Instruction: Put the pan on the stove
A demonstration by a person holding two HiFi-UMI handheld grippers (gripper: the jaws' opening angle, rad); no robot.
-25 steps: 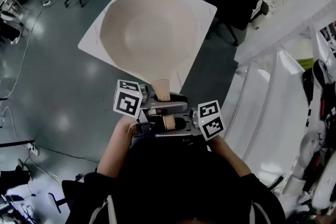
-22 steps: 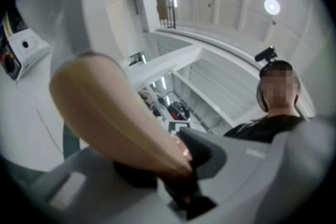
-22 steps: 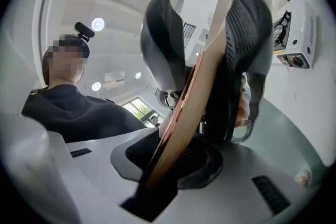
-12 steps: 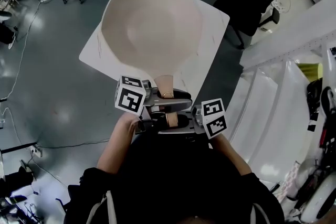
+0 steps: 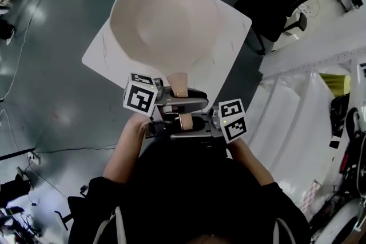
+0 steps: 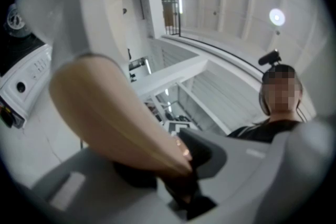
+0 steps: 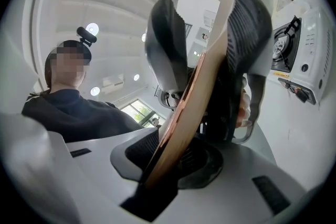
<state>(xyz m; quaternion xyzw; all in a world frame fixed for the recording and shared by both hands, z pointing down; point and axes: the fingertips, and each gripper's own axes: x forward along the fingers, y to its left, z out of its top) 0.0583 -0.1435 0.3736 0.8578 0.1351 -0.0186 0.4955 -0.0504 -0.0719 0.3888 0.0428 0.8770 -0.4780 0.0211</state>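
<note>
Both tongs are closed partway on the pan's handle (image 5: 178,82): the left tongs (image 5: 183,103) nearer the bowl, the right tongs (image 5: 186,122) at its end. The pan (image 5: 166,20) hangs above the white bench (image 5: 103,57), not on the stove (image 7: 302,55), which shows only in the right gripper view. Pick-up looks done; carrying over and setting down are left. No brand is legible, and what is printed on the stove is too small to read.

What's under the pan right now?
A white tabletop shows around the edges of the pan. Its middle is covered by the pan, so anything sitting there can't be seen from the head view.
</note>
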